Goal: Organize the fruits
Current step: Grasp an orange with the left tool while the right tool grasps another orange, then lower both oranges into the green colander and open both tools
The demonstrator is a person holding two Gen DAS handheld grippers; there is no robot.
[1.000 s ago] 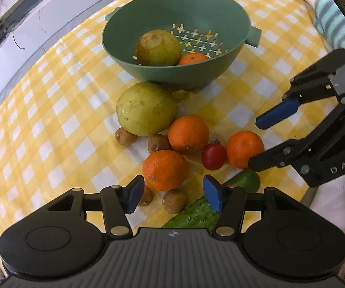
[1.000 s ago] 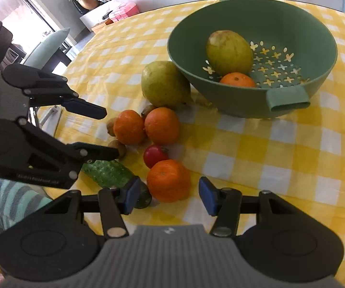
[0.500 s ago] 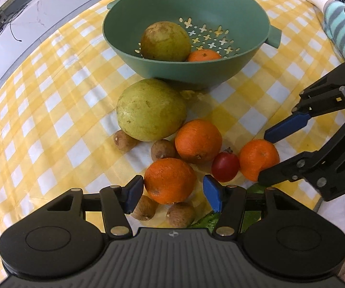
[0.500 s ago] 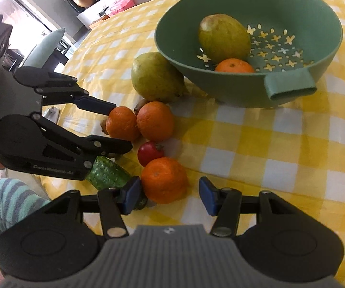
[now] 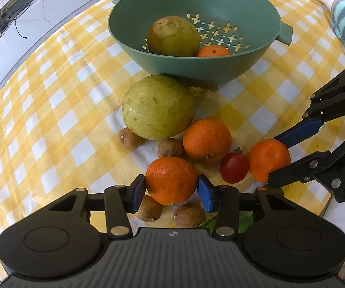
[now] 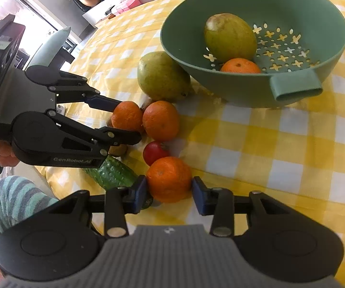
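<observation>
The left gripper (image 5: 171, 189) has its jaws clamped on the sides of an orange (image 5: 171, 180) at the near edge of the fruit pile, both blue pads touching its skin. The right gripper (image 6: 168, 190) has its jaws pressed against a second orange (image 6: 169, 178), the one at the right end of the pile as the left camera sees it. Both oranges appear to rest on the bench (image 5: 40, 120), which is covered in a yellow-and-white check cloth. Between the two held oranges lies a small red fruit (image 5: 234, 168), and just beyond it sits a third orange (image 5: 207, 139). A large green-yellow pear (image 5: 158, 106) lies farther back, close against the outside of the green colander (image 5: 148, 55). Inside the colander are another pear (image 5: 173, 36) and a small orange (image 5: 213, 51). Several small brown fruits (image 5: 170, 147) are scattered around the near oranges, and a cucumber (image 6: 111, 174) lies at the near edge of the bench, under the left gripper.
</observation>
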